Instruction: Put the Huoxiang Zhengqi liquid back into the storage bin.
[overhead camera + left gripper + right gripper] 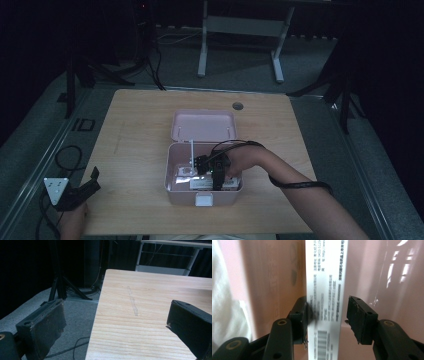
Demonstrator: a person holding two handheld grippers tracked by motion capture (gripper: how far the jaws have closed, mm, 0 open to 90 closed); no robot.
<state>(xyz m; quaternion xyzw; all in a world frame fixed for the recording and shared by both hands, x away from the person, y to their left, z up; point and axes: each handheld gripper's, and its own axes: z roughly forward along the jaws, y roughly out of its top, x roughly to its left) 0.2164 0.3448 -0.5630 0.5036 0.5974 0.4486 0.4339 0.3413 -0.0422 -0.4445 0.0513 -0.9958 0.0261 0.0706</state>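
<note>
Pink plastic storage box [172,186] with its hinged lid open sits at the centre of the light wooden table [130,150]. Inside the box, the right gripper [327,315] straddles a white printed carton [325,277]; the pads stand slightly apart from it. Left of the box, the left gripper [113,327] rests at the table edge, jaws wide apart, empty.

Wood-grain bench, pink plastic box, printed carton

Bench [150,315] is pale wood laminate, matt, with fine grain. Pink box [180,195] looks like smooth plastic with a slight sheen inside. White carton [325,277] is smooth printed card with a barcode. Gripper fingers [50,325] carry black, rough, worn matt pads. The floor is grey carpet [75,315].
</note>
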